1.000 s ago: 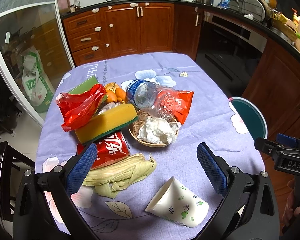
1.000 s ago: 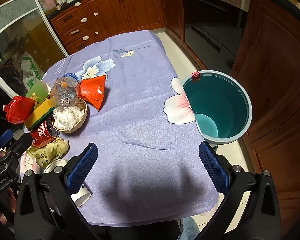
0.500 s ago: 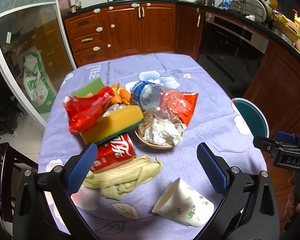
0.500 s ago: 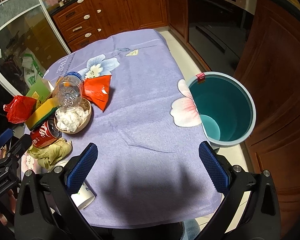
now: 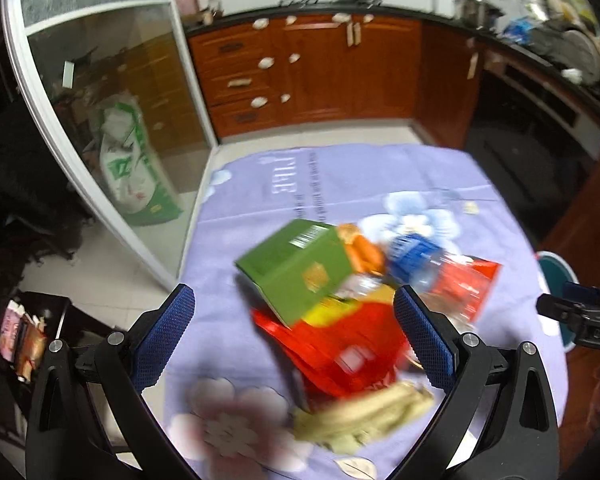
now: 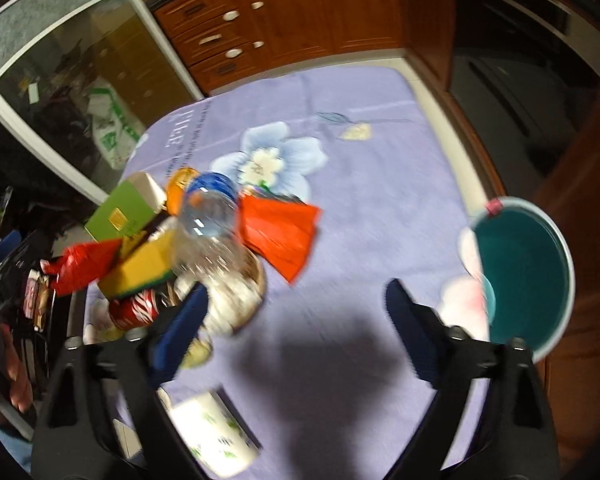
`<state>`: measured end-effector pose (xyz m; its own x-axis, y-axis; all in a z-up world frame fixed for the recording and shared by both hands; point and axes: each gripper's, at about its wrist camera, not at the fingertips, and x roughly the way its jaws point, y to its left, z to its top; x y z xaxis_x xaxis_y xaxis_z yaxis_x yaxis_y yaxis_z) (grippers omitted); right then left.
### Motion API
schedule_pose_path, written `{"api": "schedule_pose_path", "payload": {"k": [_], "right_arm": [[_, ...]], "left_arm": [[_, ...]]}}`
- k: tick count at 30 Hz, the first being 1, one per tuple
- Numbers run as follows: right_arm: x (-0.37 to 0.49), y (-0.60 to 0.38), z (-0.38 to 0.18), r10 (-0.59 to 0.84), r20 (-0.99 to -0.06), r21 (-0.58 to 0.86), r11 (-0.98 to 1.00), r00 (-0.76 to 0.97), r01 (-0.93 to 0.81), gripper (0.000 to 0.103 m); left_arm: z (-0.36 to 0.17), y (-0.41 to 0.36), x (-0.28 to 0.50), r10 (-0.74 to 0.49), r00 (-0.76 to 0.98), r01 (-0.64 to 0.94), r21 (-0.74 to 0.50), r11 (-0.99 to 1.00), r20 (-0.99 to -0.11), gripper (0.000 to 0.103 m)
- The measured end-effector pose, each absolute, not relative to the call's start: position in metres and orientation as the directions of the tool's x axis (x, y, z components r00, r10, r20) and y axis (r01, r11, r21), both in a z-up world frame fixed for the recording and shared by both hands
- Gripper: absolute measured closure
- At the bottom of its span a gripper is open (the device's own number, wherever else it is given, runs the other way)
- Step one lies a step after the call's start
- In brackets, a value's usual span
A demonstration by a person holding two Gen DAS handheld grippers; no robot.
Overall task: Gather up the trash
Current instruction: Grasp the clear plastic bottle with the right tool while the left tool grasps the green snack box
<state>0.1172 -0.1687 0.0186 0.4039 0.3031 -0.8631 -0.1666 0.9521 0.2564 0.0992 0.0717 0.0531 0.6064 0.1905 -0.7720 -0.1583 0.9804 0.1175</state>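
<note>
Now, left wrist: left gripper [image 5: 292,330] wide apart, holding nothing, over blurred trash pile [image 5: 340,312] with green box [image 5: 300,276] on purple tablecloth [image 5: 372,176] | right wrist: right gripper [image 6: 296,320] wide, nothing held; plastic bottle [image 6: 210,220] lies over basket [image 6: 244,296]; teal bin [image 6: 524,268] beside table, paper cup [image 6: 212,436] near.

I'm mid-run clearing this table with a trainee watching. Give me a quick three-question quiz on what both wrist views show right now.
1. True or false: the left tool is shut on the green box.
2. Where is the teal bin? A) on the table B) beside the table's right edge C) under the sink
3. Fill in: the clear plastic bottle lies over the ____ holding crumpled tissue.

Key: 1 false, both tools are open and empty. 2 B. 3 basket.
</note>
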Motion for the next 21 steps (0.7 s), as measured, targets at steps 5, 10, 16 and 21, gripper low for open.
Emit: {"api": "schedule_pose_path", "payload": {"k": [5,10,16,21], "right_arm": [[0.161,-0.142,0.016,0.351,-0.873,0.290,0.932,0.338,-0.218,0.046],[0.202,-0.112,0.005,0.366,-0.894,0.299,0.917,0.258,-0.264,0.036],[0.227,-0.079,-0.026,0.369,-0.921,0.320,0.898,0.121,-0.303,0.028],[0.225,-0.065,-0.038,0.381,-0.922,0.339,0.882,0.073,-0.327,0.028]], "left_arm": [[0.046,0.092,0.152,0.194,0.535,-0.167,0.122,0.978,-0.823,0.004],[0.023,0.090,0.205,0.103,0.437,-0.119,0.055,0.991,-0.894,0.004],[-0.011,0.084,0.240,0.119,0.346,-0.119,0.082,0.990,-0.931,0.004],[-0.032,0.099,0.228,0.152,0.314,-0.126,0.118,0.985,-0.937,0.004]]}}
